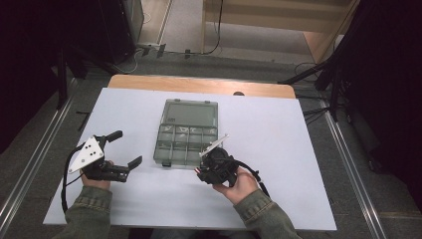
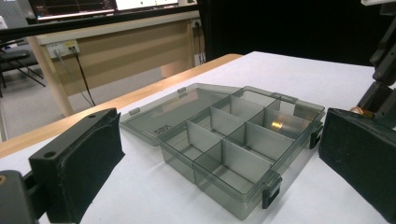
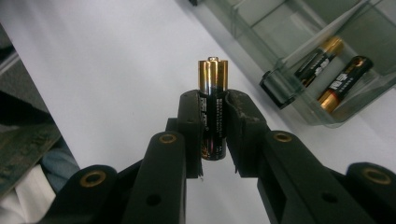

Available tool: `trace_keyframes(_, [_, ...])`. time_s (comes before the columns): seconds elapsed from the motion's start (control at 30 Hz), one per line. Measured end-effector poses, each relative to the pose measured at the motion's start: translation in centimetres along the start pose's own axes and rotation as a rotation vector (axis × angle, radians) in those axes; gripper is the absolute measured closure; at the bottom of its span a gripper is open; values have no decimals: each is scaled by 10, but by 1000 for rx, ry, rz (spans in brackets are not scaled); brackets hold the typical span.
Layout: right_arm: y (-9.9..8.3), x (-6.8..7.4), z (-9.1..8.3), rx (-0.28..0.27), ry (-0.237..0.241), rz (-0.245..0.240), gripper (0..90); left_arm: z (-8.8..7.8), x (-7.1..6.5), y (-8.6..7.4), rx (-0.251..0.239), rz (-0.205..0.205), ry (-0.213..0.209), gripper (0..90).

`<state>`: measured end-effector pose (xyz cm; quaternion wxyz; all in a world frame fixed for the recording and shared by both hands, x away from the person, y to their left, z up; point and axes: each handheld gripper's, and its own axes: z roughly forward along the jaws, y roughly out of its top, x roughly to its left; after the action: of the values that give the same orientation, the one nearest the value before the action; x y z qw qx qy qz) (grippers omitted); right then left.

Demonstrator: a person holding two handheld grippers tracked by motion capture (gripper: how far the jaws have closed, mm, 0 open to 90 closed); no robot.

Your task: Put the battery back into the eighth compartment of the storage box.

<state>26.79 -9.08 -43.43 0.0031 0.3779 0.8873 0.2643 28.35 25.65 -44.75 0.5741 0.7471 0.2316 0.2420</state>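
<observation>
**Battery in the grip, box compartment next**

The right gripper (image 3: 214, 133) is closed on a black-and-gold cylindrical battery (image 3: 212, 105), its pads pressing the lower body while the gold capped end stands clear above the jaws. In the high view this gripper (image 1: 215, 164) sits just beside the near right corner of the smoky translucent plastic compartment box (image 1: 185, 144), which lies open in the middle of the white desk (image 1: 298, 149), lid folded back toward the far edge. Two more black-and-gold batteries (image 3: 334, 72) already lie in a corner compartment close to the latch.

The left gripper (image 1: 127, 149) rests near the desk's left edge, jaws spread wide and holding nothing.

The work looks to be at the carrying stage. Next, the battery likely needs laying level over a compartment, low enough to clear the dividers (image 2: 224, 140), before release.
</observation>
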Motion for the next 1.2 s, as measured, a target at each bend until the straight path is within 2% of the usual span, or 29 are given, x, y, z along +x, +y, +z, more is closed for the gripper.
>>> trace_keyframes(0.37, [-5,-21,-6,-110,26,101,779,0,0,0,-1,0,1,0])
trace_keyframes(0.43, [-6,-23,-7,-127,22,113,779,0,0,0,-2,1,0,0])
trace_keyframes(0.6, [-8,-29,-9,-167,55,157,778,0,0,0,-3,1,1,0])
trace_keyframes(0.77, [-10,-34,-12,-210,67,197,778,0,0,0,-3,1,-1,0])
trace_keyframes(1.1, [-17,-54,-14,-287,128,326,778,1,0,0,0,1,-2,0])
trace_keyframes(1.2, [-18,-58,-16,-313,131,354,779,1,0,0,2,2,-3,0])
